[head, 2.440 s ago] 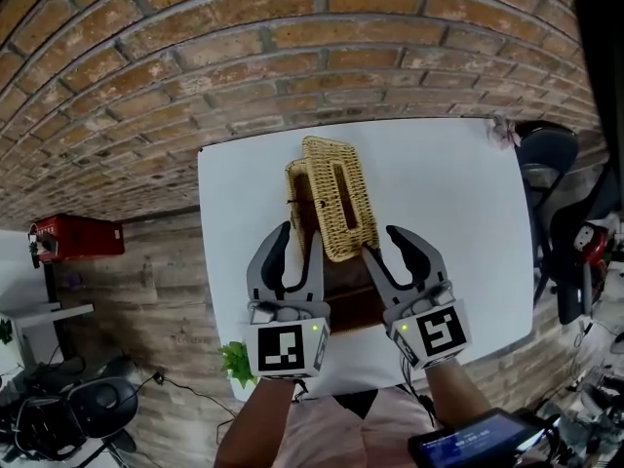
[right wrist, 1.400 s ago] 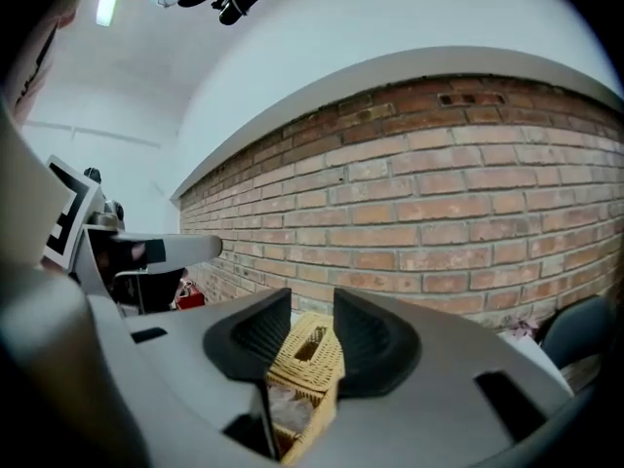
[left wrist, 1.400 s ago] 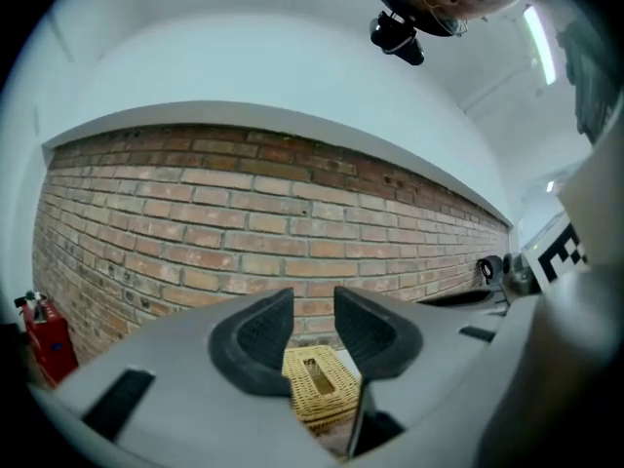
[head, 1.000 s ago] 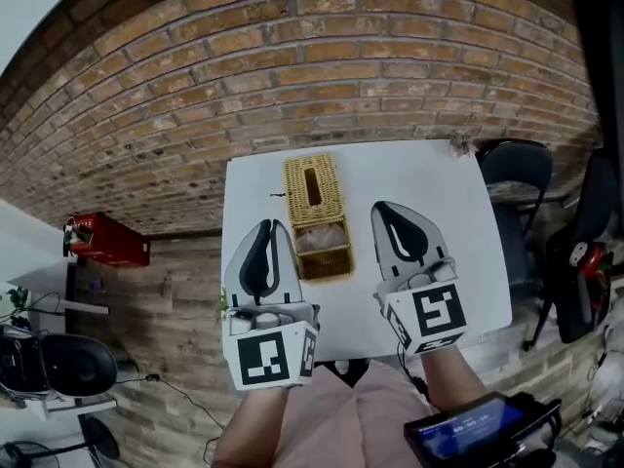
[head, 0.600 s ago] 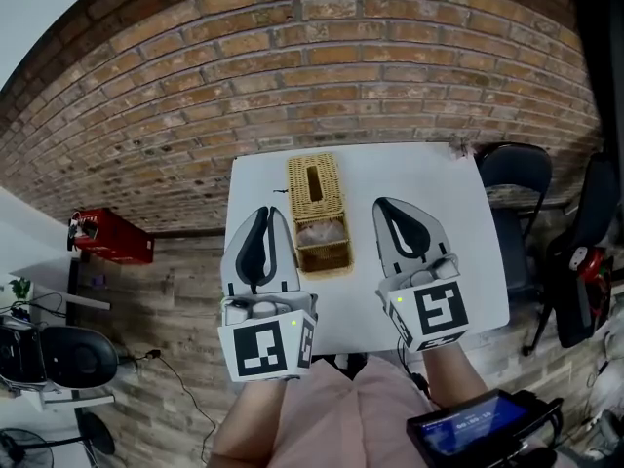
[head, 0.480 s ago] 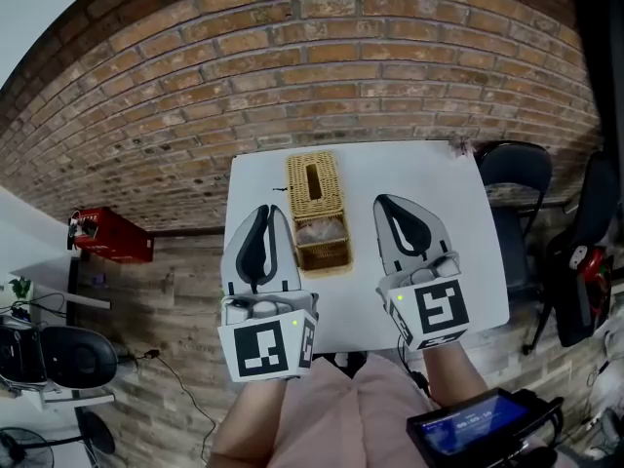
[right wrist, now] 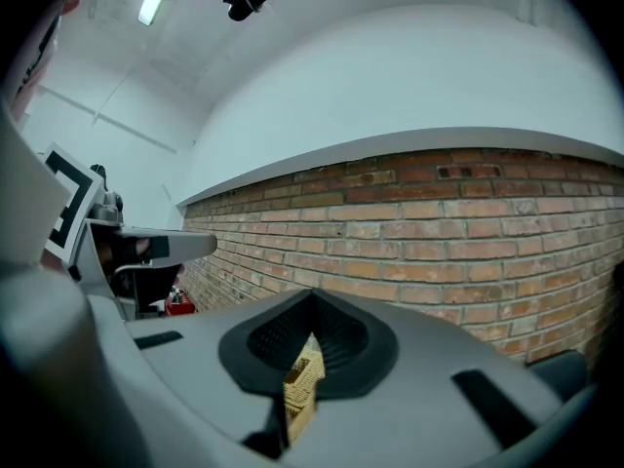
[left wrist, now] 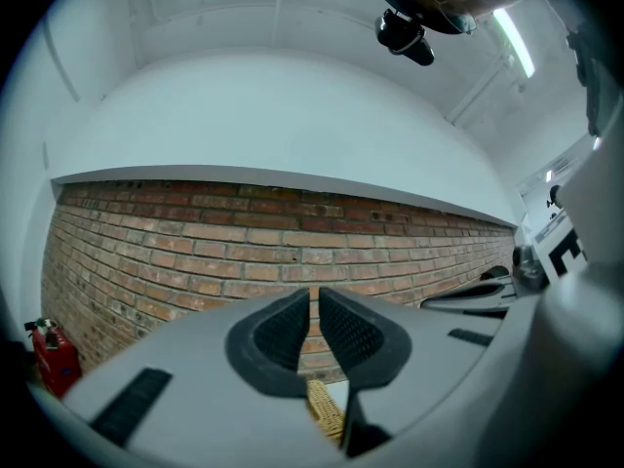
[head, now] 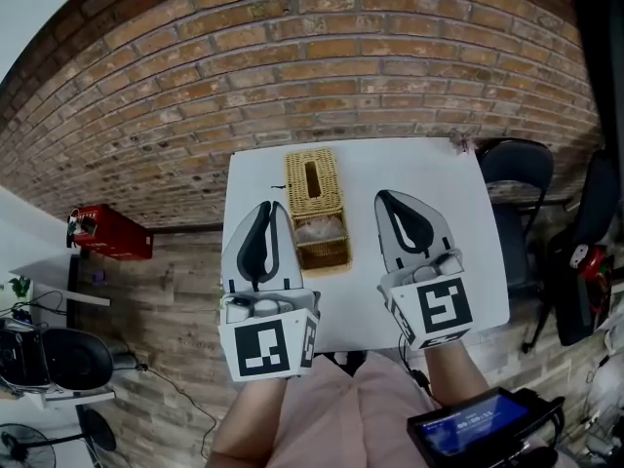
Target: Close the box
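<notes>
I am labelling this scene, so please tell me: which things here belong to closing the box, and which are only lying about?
For the job: wicker box, its open slotted lid, left gripper, right gripper.

Lying about: red container, black chair, device with a lit screen.

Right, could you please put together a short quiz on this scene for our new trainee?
1. True or false: the lid of the wicker box is shut.
2. What does the right claw hold? A the lid; B nothing; C a tissue.
3. Fill in: the box stands on a white ____.
Key: 1 false, the lid lies open, folded back toward the brick wall. 2 B, its jaws are together and empty. 3 table.
</notes>
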Demonstrator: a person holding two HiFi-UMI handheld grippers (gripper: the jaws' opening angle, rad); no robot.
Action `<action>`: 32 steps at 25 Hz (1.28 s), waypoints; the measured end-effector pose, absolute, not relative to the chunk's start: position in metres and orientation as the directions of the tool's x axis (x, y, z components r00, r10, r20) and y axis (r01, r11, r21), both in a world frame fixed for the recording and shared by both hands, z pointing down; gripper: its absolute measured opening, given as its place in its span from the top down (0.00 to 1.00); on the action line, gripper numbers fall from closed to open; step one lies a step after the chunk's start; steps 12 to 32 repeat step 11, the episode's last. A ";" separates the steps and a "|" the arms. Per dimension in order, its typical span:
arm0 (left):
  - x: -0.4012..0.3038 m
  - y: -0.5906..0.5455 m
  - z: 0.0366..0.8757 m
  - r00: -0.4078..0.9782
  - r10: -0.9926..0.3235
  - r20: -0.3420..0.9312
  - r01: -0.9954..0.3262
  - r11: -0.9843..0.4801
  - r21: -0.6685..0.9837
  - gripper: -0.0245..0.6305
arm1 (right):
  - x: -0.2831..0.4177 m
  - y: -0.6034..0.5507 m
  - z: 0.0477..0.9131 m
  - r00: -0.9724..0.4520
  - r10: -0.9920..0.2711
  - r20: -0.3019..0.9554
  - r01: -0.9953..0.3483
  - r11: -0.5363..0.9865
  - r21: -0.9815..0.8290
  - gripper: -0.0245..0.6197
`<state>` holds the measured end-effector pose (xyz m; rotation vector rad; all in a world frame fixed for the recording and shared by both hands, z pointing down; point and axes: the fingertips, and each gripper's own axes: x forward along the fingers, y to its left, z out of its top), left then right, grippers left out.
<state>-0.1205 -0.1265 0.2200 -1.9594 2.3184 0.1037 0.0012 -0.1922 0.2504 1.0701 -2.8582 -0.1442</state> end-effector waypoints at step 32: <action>-0.127 -0.131 0.223 -0.173 -0.978 -0.116 -0.984 0.175 -0.013 0.91 | -0.006 -0.196 0.253 -0.759 -0.649 0.055 -0.640 0.759 0.120 0.96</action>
